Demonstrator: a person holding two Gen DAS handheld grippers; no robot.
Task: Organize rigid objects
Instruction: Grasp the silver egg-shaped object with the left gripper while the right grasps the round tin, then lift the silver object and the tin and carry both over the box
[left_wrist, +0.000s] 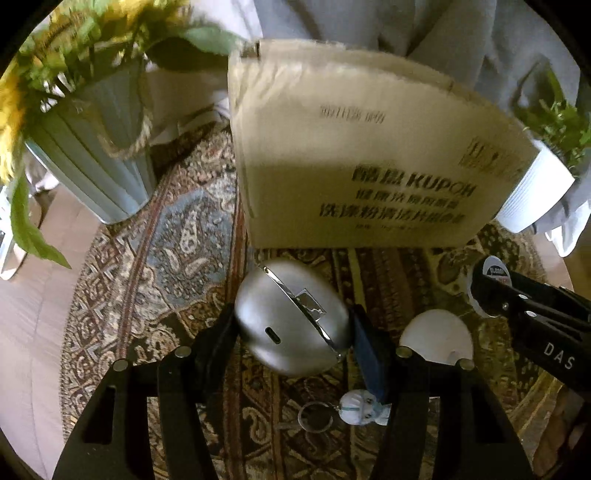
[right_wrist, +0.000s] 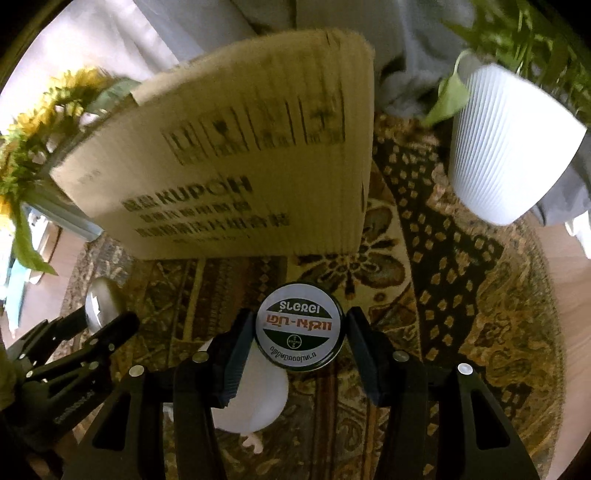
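Note:
My left gripper (left_wrist: 292, 325) is shut on a silver egg-shaped case (left_wrist: 291, 325) and holds it above the patterned rug, in front of a tall cardboard box (left_wrist: 362, 155). My right gripper (right_wrist: 300, 328) is shut on a round tin (right_wrist: 299, 326) with a white, green and orange label, also in front of the box (right_wrist: 236, 155). The right gripper with its tin shows at the right of the left wrist view (left_wrist: 491, 288). The left gripper with the silver case shows at the left of the right wrist view (right_wrist: 101, 306).
A white domed object (left_wrist: 436, 336) lies on the round rug (left_wrist: 147, 258) between the grippers, also under my right gripper (right_wrist: 255, 398). A small figure keychain (left_wrist: 354, 408) lies below it. A sunflower vase (left_wrist: 92, 155) stands left, a ribbed white plant pot (right_wrist: 509, 155) right.

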